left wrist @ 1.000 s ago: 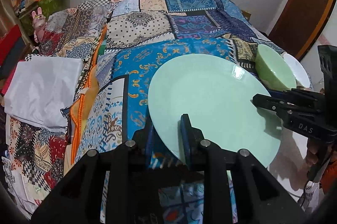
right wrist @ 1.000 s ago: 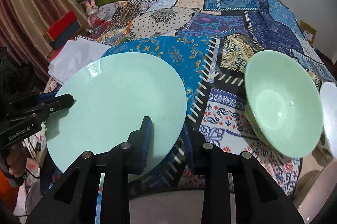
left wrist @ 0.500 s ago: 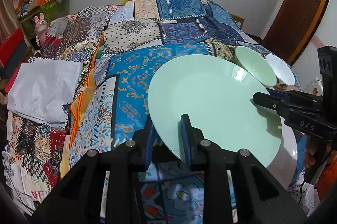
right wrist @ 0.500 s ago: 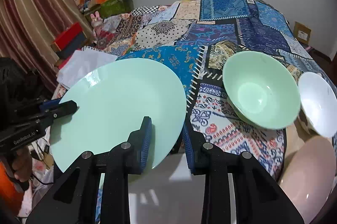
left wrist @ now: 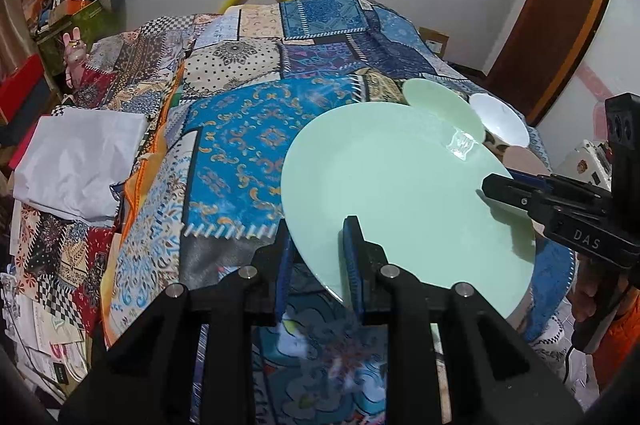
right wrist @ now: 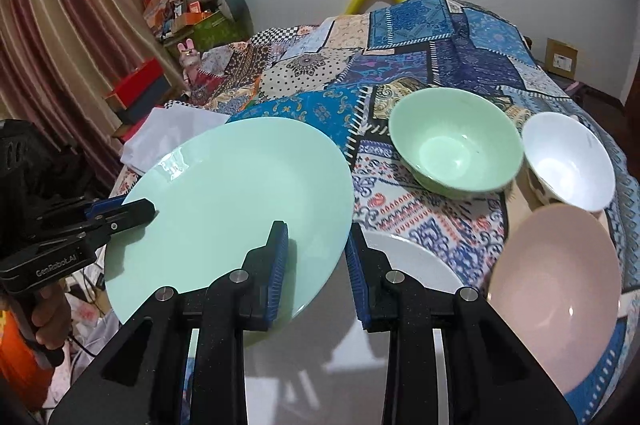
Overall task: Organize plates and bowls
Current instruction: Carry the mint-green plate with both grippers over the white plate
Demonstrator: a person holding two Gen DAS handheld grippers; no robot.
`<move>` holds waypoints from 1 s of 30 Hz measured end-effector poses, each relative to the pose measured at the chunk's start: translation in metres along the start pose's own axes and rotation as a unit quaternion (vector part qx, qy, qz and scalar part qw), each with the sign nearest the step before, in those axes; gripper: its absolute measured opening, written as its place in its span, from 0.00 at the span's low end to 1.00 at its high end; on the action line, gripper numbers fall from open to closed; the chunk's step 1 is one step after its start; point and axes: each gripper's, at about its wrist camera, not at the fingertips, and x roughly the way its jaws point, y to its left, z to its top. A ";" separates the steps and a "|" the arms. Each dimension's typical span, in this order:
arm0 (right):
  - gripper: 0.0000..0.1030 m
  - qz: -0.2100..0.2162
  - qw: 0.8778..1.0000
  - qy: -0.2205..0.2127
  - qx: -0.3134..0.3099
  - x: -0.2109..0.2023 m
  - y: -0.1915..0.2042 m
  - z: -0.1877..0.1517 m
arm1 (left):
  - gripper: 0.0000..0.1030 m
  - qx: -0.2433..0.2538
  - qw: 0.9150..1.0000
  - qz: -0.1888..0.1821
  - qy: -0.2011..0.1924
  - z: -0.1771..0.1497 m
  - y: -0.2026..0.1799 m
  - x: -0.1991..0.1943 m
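Both grippers are clamping the round pale-green glass plate (right wrist: pixel 224 209) by opposite rim edges: left gripper (left wrist: pixel 318 257) near edge, right gripper (right wrist: pixel 316 257) the other side. Plate is hanging tilted above the patchwork quilt (left wrist: pixel 248 145). A white plate (right wrist: pixel 416 261) is lying under it, with green bowl (right wrist: pixel 456 149), white bowl (right wrist: pixel 568 161) and pink bowl (right wrist: pixel 556 289) sitting beside.

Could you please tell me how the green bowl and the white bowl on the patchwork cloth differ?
The green bowl is pale green, while the white bowl is white inside. The green bowl looks wider and shallower; the white bowl looks narrower and deeper. Both sit upright and empty, side by side on the patchwork cloth.
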 end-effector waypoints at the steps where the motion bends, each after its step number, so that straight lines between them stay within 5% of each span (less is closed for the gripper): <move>1: 0.26 0.000 1.000 -0.001 0.001 -0.003 -0.002 -0.002 | 0.23 0.001 1.000 -0.001 0.000 -0.002 -0.003 -0.001; 30: 0.26 -0.016 0.999 0.014 0.040 -0.035 -0.042 -0.058 | 0.23 0.002 0.999 -0.017 0.050 -0.039 -0.063 0.019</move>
